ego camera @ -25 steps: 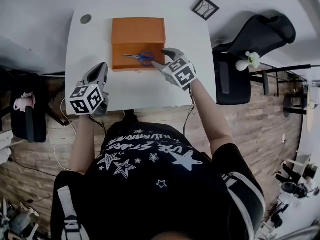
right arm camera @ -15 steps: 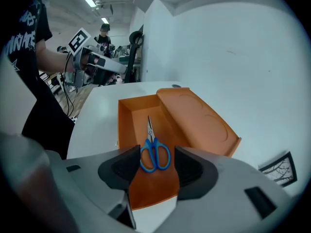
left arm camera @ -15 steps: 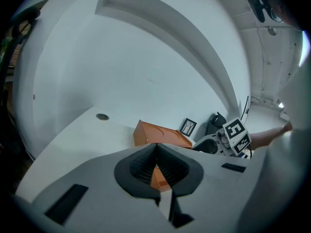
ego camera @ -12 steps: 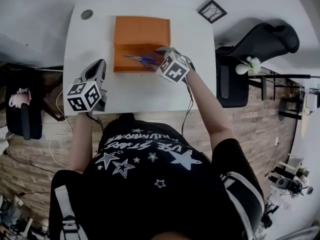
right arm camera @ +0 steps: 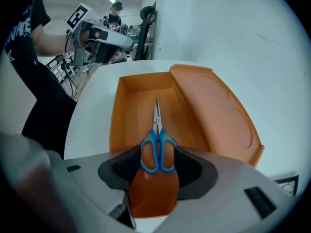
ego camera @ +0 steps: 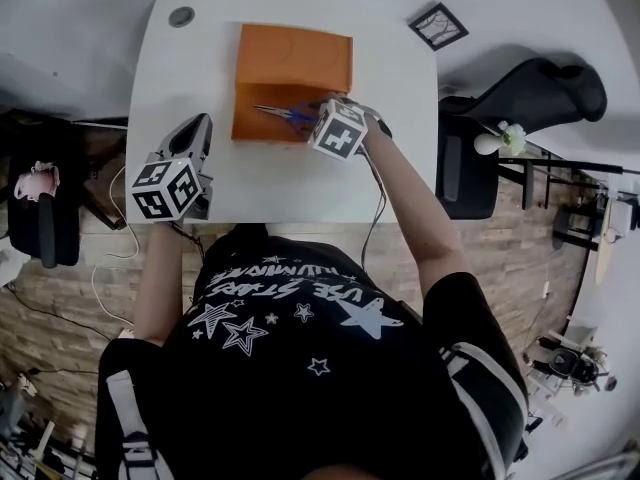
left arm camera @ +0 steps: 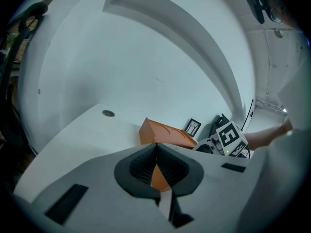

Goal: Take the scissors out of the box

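An orange box (ego camera: pixel 262 126) lies open on the white table (ego camera: pixel 300 183), its lid (ego camera: pixel 295 56) folded back toward the far side. Blue-handled scissors (ego camera: pixel 287 114) lie flat inside, blades pointing left. In the right gripper view the scissors (right arm camera: pixel 157 147) point away from me, and my right gripper (right arm camera: pixel 158 163) stands open with the blue handles between its pads, low over the box's near end (right arm camera: pixel 114 123). From above, the right gripper (ego camera: pixel 314 118) reaches in from the box's right. My left gripper (ego camera: pixel 196 133) hovers left of the box, shut and empty (left arm camera: pixel 155 148).
A small framed black square (ego camera: pixel 437 25) lies at the table's far right corner and a round grommet (ego camera: pixel 181 15) at the far left. A black chair (ego camera: pixel 520 98) stands right of the table. The table's front edge runs close to the person's body.
My right gripper has moved left and forward, into the box and over the scissors' handles. The left gripper has stayed about where it was.
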Demonstrator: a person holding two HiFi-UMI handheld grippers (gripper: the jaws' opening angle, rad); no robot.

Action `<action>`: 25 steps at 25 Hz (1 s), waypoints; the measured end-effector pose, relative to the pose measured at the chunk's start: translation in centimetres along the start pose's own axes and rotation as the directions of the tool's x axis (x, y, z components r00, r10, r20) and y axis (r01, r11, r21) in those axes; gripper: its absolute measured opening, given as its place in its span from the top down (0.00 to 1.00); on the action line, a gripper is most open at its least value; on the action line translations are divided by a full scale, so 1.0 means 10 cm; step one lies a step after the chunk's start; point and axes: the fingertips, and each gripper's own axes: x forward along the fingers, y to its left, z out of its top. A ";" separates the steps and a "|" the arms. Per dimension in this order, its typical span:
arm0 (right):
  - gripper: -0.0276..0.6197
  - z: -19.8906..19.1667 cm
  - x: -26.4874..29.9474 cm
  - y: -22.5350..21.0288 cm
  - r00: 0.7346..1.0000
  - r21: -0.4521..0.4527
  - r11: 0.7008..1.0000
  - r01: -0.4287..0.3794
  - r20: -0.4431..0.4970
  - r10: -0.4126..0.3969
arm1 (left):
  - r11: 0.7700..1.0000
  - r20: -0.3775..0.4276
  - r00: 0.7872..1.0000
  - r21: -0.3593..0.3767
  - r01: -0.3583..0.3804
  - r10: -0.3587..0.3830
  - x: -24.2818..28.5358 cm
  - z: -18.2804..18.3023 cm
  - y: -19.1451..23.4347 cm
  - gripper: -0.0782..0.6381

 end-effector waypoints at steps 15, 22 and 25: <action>0.59 0.03 0.12 -0.07 0.994 -0.040 0.999 -0.014 -0.107 0.010 | 1.000 0.012 1.000 -0.022 -0.010 0.010 -0.01 0.07 0.14 0.87; 0.64 0.07 0.20 -0.10 0.986 -0.091 0.996 -0.003 -0.167 -0.013 | 0.999 0.007 1.000 -0.033 -0.011 0.011 0.00 0.06 0.22 0.87; 0.68 0.07 0.21 -0.07 0.984 -0.086 0.996 -0.009 -0.176 -0.007 | 0.999 0.007 1.000 -0.035 -0.010 0.010 0.00 0.06 0.25 0.87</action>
